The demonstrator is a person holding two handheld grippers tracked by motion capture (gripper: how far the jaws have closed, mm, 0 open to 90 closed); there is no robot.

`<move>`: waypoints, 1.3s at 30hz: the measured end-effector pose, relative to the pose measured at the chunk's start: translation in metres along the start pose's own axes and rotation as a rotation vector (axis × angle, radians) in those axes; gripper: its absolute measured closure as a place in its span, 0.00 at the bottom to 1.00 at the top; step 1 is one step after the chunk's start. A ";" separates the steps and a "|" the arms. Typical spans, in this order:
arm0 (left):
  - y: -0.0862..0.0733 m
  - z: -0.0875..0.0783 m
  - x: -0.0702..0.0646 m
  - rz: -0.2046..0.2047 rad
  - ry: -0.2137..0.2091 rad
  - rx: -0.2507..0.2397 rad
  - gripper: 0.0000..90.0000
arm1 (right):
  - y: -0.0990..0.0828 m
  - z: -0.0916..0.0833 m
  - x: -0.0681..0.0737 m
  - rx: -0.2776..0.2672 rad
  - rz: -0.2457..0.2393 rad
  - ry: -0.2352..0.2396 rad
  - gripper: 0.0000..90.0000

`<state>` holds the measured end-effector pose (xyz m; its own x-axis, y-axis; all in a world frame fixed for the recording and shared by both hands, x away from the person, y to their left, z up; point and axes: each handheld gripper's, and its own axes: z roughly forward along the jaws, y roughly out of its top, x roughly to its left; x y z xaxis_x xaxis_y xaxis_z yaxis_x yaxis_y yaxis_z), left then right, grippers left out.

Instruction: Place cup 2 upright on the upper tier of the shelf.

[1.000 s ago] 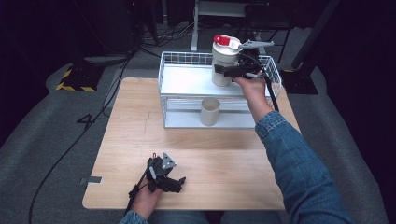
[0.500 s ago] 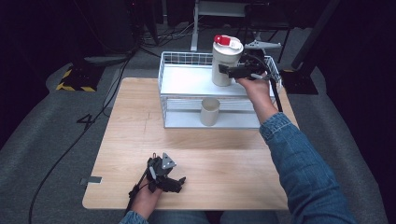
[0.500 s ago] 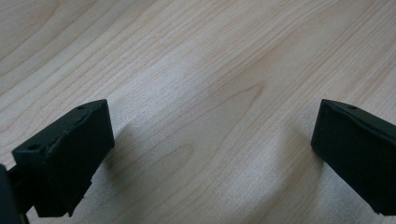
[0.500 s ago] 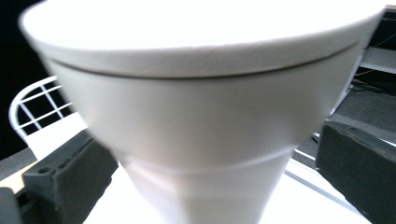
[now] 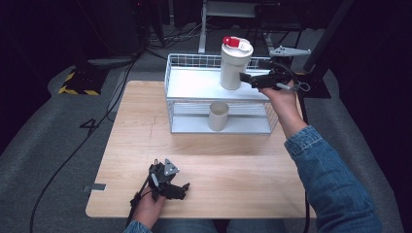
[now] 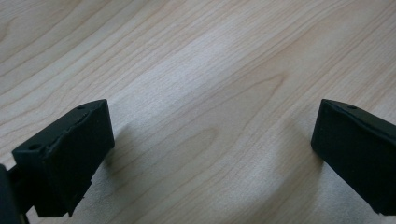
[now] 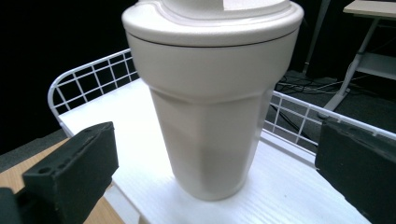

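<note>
On the rack's top shelf, upper centre of the high view, stands the lidded tumbler: rigid, smooth, likely slippery, best gripped mid-body. Right gripper jaws are spread beside it; left gripper jaws spread, empty.

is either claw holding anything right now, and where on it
Nothing is held. The right claw has just opened, off the tumbler; the left claw is open.

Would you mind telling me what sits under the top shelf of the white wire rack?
A beige cup stands upright on the lower shelf of the rack, below the lidded tumbler. The top shelf hides the cup's inside and the lower shelf's back.
</note>
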<state>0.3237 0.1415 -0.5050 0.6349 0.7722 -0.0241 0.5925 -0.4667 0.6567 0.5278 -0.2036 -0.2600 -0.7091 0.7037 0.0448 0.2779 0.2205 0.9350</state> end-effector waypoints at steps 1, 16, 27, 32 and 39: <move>0.000 0.000 0.000 0.001 0.002 -0.001 0.00 | 0.000 -0.003 0.000 -0.002 -0.003 0.003 0.00; -0.001 -0.001 0.001 0.002 0.007 -0.004 0.00 | -0.019 -0.058 0.015 -0.008 -0.052 0.036 0.00; -0.001 -0.001 0.001 0.000 0.005 -0.003 0.00 | -0.048 -0.098 0.025 0.043 -0.079 0.022 0.02; -0.001 -0.001 0.008 0.036 -0.026 0.000 0.00 | -0.070 -0.113 0.023 0.079 -0.070 -0.014 0.14; -0.003 -0.003 0.016 0.064 -0.053 -0.003 0.00 | -0.110 -0.126 0.020 0.118 -0.051 -0.056 0.15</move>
<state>0.3309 0.1568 -0.5053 0.6970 0.7167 -0.0216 0.5482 -0.5133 0.6603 0.4014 -0.2992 -0.3179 -0.6878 0.7254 -0.0248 0.3190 0.3327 0.8874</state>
